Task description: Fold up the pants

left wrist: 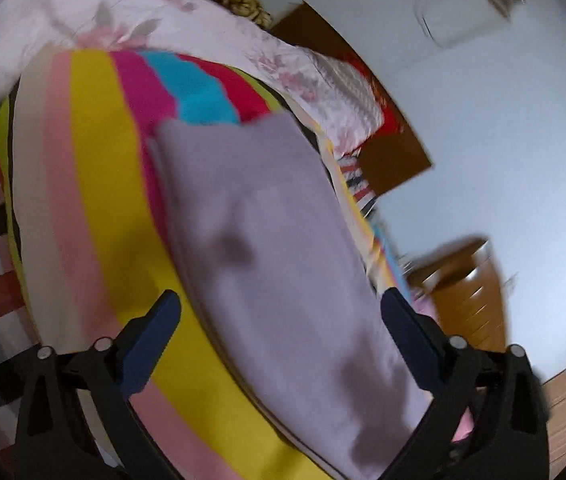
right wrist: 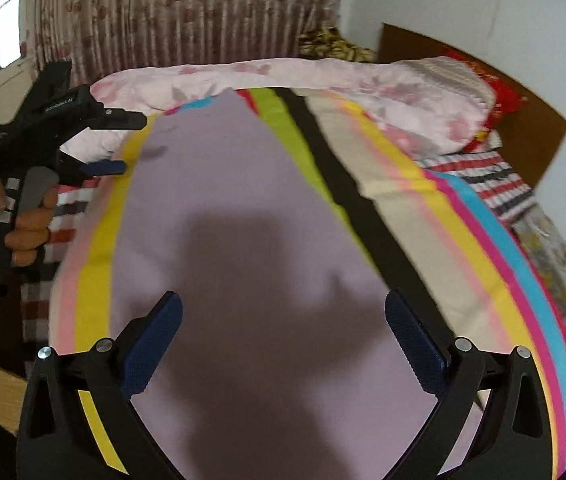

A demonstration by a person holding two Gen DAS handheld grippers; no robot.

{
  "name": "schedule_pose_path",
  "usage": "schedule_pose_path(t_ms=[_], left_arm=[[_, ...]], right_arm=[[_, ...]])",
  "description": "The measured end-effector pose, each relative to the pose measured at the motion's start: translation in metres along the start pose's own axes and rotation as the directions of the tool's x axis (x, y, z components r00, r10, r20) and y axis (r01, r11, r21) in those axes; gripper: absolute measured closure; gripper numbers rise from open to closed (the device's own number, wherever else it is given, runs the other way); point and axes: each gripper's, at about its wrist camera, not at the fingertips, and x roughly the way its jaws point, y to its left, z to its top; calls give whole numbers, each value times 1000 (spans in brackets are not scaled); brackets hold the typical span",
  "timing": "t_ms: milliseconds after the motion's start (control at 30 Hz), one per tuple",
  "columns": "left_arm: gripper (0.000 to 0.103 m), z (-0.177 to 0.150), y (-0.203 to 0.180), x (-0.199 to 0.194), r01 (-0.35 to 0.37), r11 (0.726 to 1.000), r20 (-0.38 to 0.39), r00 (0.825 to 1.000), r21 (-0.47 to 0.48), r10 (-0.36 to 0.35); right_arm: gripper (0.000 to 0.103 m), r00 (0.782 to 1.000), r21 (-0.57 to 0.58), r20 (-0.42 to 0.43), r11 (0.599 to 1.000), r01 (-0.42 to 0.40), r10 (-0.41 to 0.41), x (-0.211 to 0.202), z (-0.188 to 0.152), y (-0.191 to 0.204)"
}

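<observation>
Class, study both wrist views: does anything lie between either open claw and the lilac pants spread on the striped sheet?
Nothing visible does. The lilac pants lie bare on the striped sheet; the right claw and the left claw hang open above them, empty.

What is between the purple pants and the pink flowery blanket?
Only the rainbow-striped sheet. The right wrist view shows it between the pants and the blanket.
</observation>
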Motion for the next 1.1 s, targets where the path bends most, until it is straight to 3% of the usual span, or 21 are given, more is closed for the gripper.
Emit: schedule_pose_path(t_ms=[133,433,467,600,633,767,867,933,1000,1067,1100], left_arm=[[17,18,22,5,45,999,-21,999,-12,-45],[21,60,37,33,109,994,-37,993,-3,-109],[25,61,35,34,130,991,-56,990,11,-129],[71,50,33,29,148,988,-104,984,46,-143],[74,47,34,28,145,988,-106,985,53,-139],[70,31,42,29,160,985,-111,982,60,-153],[50,37,50,36,245,970,-75,967,3,-244],[38,41,44,35,249,968,-54,967,26,-247],[35,45,41,37,243,969,-32,970,41,-242],[46,47,34,41,199,977,-36,980,71,-197],[77,48,33,42,167,982,-36,986,90,-164]], right_arm=[[5,1000,2,-16,1000,-12,12,10,9,12],[4,994,121,-105,992,-26,39,46,-17,-3],[4,995,117,-89,993,-25,36,46,-17,-1],[4,995,120,-91,992,-25,36,48,-17,-3],[4,995,119,-91,993,-25,36,47,-17,-3],[4,995,119,-91,993,-25,36,47,-18,-3],[4,995,120,-91,992,-27,38,47,-18,-4],[4,995,119,-91,993,-27,37,47,-18,-3],[4,995,118,-90,993,-28,39,47,-18,-3],[4,995,121,-89,992,-37,48,47,-16,-5],[4,994,126,-89,991,-44,55,46,-16,-6]])
